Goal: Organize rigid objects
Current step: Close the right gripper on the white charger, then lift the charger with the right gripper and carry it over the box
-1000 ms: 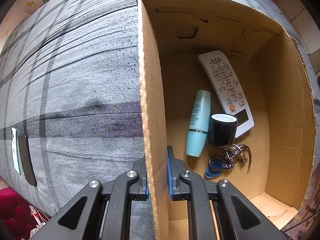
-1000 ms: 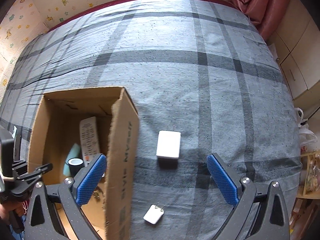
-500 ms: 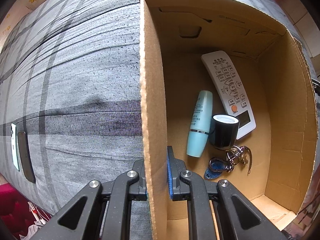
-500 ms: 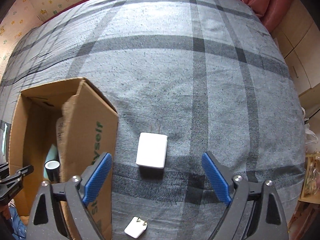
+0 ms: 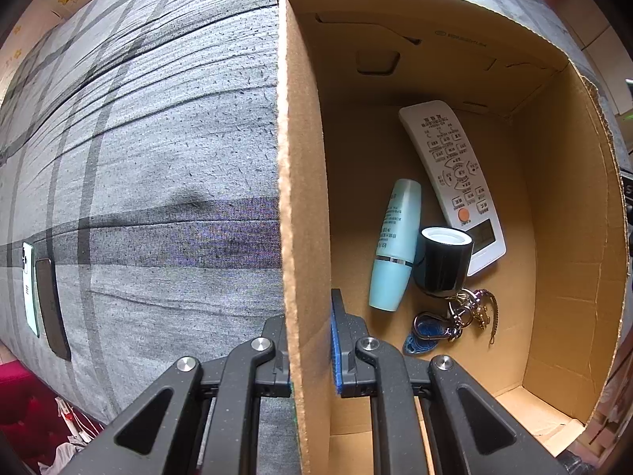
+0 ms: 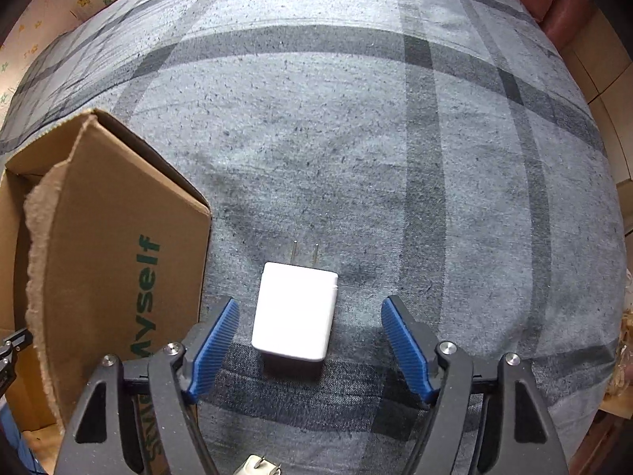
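Fingers of the left gripper (image 5: 310, 340) are clamped on the near wall of the box (image 5: 300, 182), one finger outside against the bedspread side, the other inside with its blue pad flat on the cardboard. Box stands open on the bed (image 5: 158, 150), which is covered in grey plaid. Inside the box, on its floor: remote (image 5: 451, 174) lying face up toward the far right; blue tube (image 5: 395, 245) lying beside it, to its left; black cap (image 5: 443, 261) upright, touching the tube and overlapping the remote's lower end; keys (image 5: 455, 320) with a blue fob just below the cap. Two phones (image 5: 43, 293) lie side by side at the bed's left edge, well apart from the box. Right gripper (image 6: 310, 340): fingers apart and not touching anything, having just been closing, one on each side of the white charger (image 6: 294, 312), gaps visible on both sides. Charger lies flat on the bed, prongs pointing away from the gripper, just beside the box's outer wall with green lettering. Small plug (image 6: 257, 467) shows at the bottom edge, partly cut off, near the gripper's base.
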